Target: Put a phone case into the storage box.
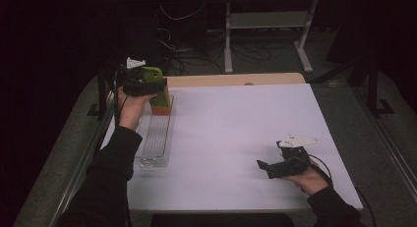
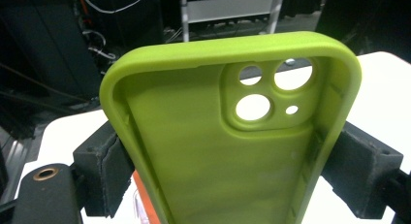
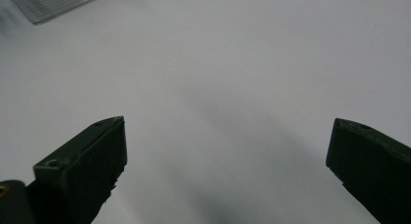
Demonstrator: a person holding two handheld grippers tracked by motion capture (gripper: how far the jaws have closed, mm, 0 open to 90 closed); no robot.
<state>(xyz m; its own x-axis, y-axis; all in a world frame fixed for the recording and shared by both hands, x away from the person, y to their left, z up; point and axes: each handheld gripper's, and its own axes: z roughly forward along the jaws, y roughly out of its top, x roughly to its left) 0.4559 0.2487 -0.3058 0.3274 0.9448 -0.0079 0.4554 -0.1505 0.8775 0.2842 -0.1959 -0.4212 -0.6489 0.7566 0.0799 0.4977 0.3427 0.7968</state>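
The two black fingers (image 2: 104,170) of the left gripper (image 1: 147,82) are clamped on the long side edges of a lime-green phone case (image 2: 228,136), one pad on each side. The case stands up between them with its hollow inside facing the gripper's camera, and its camera cut-outs sit above and beyond the pads, near the case's top edge. Just below the fingers, an orange object (image 1: 161,108) stands at the far end of a clear ribbed tray (image 1: 156,138) on the white table (image 1: 236,133); what it is cannot be told. The right gripper (image 1: 268,167) rests low over the near right part of the table, well apart from the case, held in the person's right hand (image 1: 310,179). Its fingers (image 3: 87,168) are spread wide with bare white tabletop between them.
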